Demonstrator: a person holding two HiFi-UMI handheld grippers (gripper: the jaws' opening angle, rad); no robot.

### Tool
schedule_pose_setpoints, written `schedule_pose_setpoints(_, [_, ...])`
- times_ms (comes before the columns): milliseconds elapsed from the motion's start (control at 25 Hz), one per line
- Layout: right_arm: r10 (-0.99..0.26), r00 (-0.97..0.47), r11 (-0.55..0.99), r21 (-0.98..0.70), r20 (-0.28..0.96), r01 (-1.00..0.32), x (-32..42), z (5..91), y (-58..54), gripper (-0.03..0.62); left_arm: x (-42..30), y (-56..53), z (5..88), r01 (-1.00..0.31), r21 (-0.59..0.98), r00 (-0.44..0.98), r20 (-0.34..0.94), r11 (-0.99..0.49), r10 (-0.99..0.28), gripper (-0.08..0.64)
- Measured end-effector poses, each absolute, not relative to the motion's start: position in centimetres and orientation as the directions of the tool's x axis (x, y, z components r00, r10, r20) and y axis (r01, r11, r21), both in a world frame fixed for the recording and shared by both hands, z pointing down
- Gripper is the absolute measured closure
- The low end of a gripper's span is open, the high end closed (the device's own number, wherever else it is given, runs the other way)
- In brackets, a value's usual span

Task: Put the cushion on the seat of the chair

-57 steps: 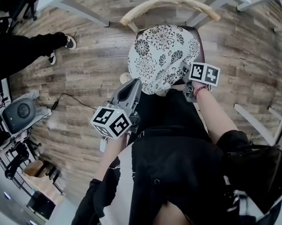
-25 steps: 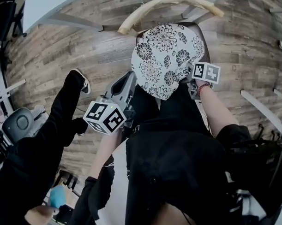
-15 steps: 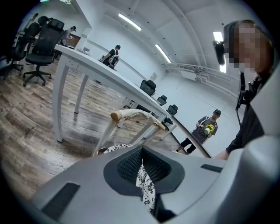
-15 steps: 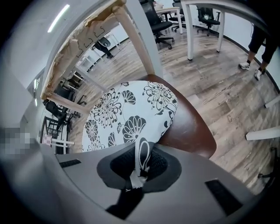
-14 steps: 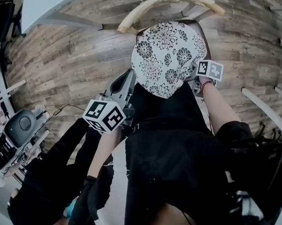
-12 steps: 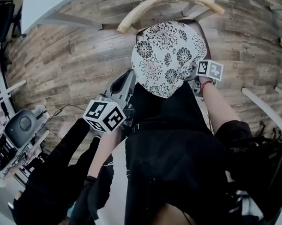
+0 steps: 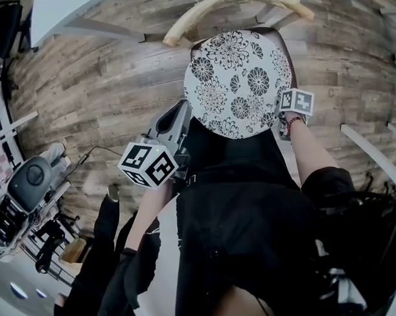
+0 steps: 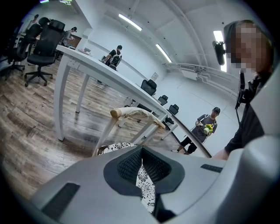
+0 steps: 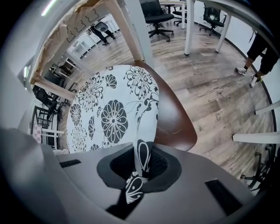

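Left gripper [image 8: 141,169] and right gripper [image 9: 141,165] each pinch, jaws nearly together, an opposite rim of the round white cushion with black flower print [image 7: 237,81], holding it spread flat over the brown wooden chair seat [image 9: 177,118], probably so it lands centred, not bunched.

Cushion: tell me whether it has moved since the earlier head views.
Yes. The cushion has flattened out and its right edge has shifted right, judged against the chair's curved backrest.
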State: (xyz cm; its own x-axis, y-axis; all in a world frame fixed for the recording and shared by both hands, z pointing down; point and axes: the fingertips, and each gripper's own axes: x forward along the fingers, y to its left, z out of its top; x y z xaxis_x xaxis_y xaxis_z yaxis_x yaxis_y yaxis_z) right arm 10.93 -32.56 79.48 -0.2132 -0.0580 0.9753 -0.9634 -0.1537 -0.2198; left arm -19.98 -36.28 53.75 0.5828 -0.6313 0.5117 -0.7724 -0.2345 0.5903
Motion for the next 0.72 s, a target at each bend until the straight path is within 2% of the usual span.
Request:
schedule_pose_setpoints(400, [-0.058, -0.189, -0.132, -0.195, 0.98, -0.972, 11.3, 81.1, -32.5, 0.56, -19.3, -35.6, 54.3, -0.787, 0.577, 0.565, 0.529, -0.219, -0.633, 0.545])
schedule_pose_setpoints(720, [-0.044, -0.236, -0.102, -0.239, 0.971, -0.966, 11.5, 82.6, -32.2, 0.56, -18.1, -34.5, 54.6, -0.81, 0.548, 0.532, 0.536, -0.209, -0.655, 0.545])
